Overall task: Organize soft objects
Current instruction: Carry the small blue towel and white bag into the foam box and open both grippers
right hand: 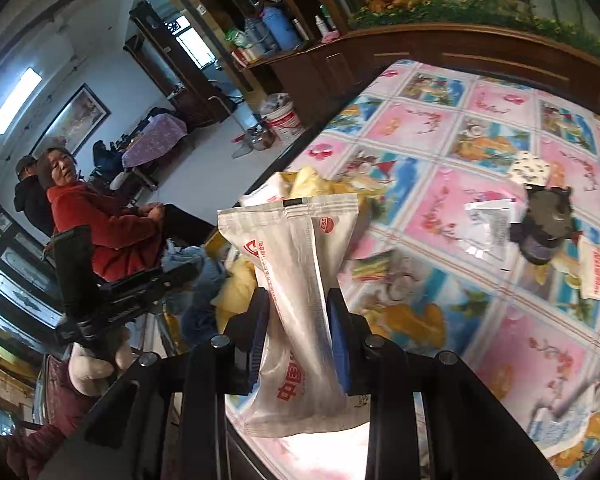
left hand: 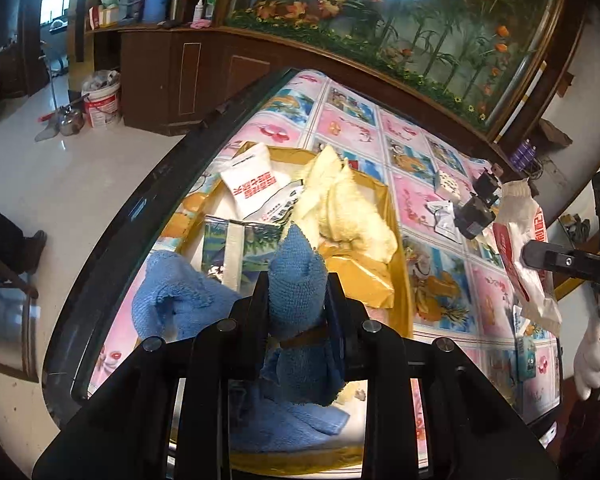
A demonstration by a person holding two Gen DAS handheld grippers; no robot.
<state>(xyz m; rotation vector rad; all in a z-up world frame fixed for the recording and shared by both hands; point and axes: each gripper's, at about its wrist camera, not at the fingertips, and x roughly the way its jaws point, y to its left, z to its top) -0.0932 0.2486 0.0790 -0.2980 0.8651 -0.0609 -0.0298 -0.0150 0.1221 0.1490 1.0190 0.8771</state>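
In the left wrist view my left gripper [left hand: 296, 292] is shut on a blue towel [left hand: 298, 264], which bunches up between the fingers and hangs below them. It is over a gold cardboard box [left hand: 398, 220] that holds a yellow towel [left hand: 348, 208] and a white packet with red print [left hand: 256, 180]. My right gripper [right hand: 298, 300] is shut on a white tissue packet with red print [right hand: 296, 240], lifted off the table. That packet [left hand: 516, 232] and the right gripper [left hand: 530, 254] also show at the right edge of the left wrist view.
The flowered tablecloth [right hand: 460, 120] carries small loose packets [right hand: 488, 224], a spotted pouch [right hand: 530, 168] and a dark object [right hand: 544, 224]. The table's dark rim [left hand: 140, 208] curves along the left. A wooden cabinet with a fish tank [left hand: 380, 20] stands behind. Two people [right hand: 100, 216] sit at the left.
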